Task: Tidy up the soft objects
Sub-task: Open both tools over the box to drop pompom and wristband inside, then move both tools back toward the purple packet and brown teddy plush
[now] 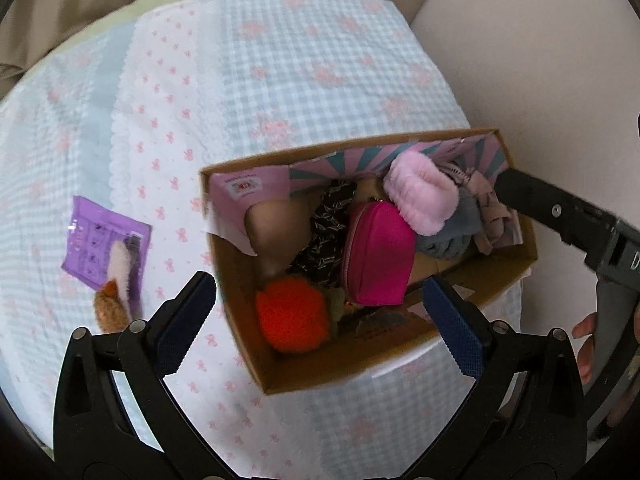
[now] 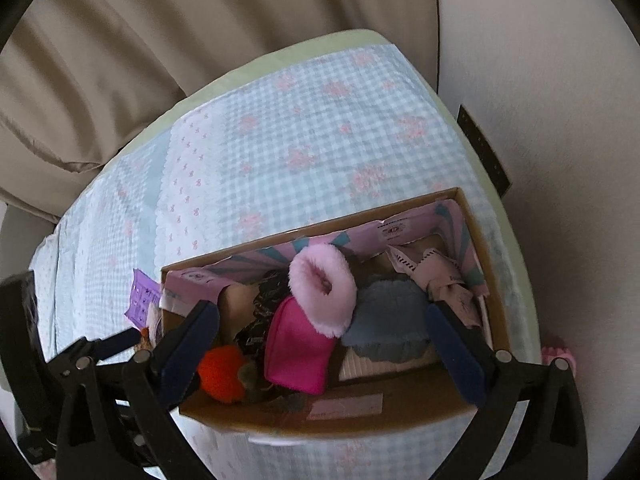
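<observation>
From the left wrist, the left tool (image 1: 318, 304) hangs spread wide and grasps nothing, over the near end of a cardboard box (image 1: 240, 276) on the bed (image 1: 304, 80). The box's long axis runs from near-left to far-right; inside lie an orange pom-pom (image 1: 292, 318), a magenta pouch (image 1: 378, 254) and a pink fluffy slipper (image 1: 422, 196). A purple packet (image 1: 92, 240) lies left; its print is unreadable.

From the right wrist, the right tool (image 2: 324, 346) is likewise released, empty, above the grey fluffy piece (image 2: 386, 324).
</observation>
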{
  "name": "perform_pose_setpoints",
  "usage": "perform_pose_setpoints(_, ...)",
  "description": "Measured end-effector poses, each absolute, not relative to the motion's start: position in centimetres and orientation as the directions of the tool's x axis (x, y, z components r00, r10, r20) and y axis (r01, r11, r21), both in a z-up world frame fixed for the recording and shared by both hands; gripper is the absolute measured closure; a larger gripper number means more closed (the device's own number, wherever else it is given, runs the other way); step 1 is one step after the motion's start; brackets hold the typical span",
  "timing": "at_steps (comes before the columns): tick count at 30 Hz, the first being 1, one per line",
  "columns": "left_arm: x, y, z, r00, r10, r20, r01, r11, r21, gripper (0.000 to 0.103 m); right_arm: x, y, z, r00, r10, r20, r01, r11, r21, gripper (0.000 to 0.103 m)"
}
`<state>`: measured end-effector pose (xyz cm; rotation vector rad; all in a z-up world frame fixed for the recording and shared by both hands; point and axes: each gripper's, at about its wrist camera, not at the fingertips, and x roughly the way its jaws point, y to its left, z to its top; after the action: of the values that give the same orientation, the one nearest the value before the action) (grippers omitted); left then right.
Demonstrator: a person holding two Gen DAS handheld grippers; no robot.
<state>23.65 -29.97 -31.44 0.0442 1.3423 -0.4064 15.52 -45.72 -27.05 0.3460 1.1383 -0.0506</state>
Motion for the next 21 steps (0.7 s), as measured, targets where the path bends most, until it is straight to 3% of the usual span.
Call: perform_pose_setpoints(21,14.6,-15.4,-15.2,0.488,-0.235,-0.841,0.239,0.962,-0.131,0.000,8.0,-33.7,-11.7,0.585,0.146,-0.798,0.027,0.980,0.199,0.000)
